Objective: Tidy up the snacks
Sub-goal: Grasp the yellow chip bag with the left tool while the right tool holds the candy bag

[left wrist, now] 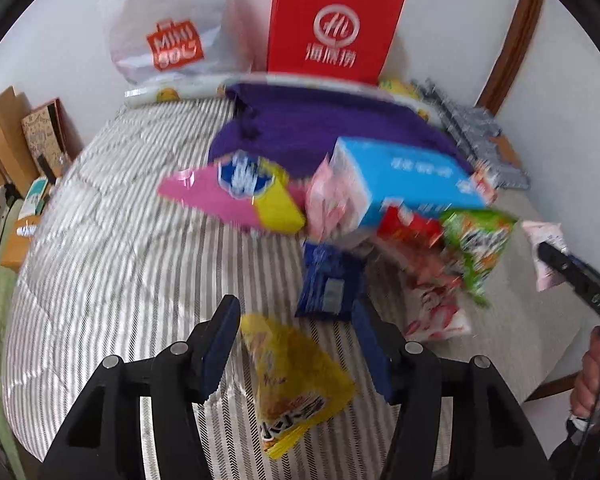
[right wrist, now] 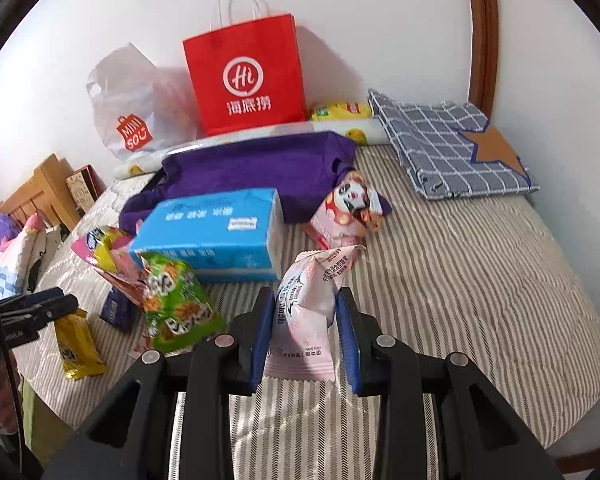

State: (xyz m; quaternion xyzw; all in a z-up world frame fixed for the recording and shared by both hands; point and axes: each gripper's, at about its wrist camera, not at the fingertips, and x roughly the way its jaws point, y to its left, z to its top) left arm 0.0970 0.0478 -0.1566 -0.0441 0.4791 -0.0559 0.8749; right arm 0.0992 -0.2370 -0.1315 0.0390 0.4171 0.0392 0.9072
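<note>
We see a yellow snack packet [left wrist: 296, 376] lying flat on striped bedding, a pale pink packet [right wrist: 306, 316] upright, a green packet [right wrist: 176, 300] tilted beside a blue box [right wrist: 216, 232].

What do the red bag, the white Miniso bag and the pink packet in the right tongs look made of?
Red bag: matte paper, going by its stiff flat panels and thin cord handles.
White Miniso bag: thin, translucent, crinkled plastic film.
Pink packet: probably glossy plastic wrapper, with a zigzag sealed edge.

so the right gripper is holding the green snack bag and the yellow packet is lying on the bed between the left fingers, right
Not quite: the right wrist view shows the right gripper holding the pink snack packet, not the green snack bag. The yellow packet does lie between the left fingers.
</note>
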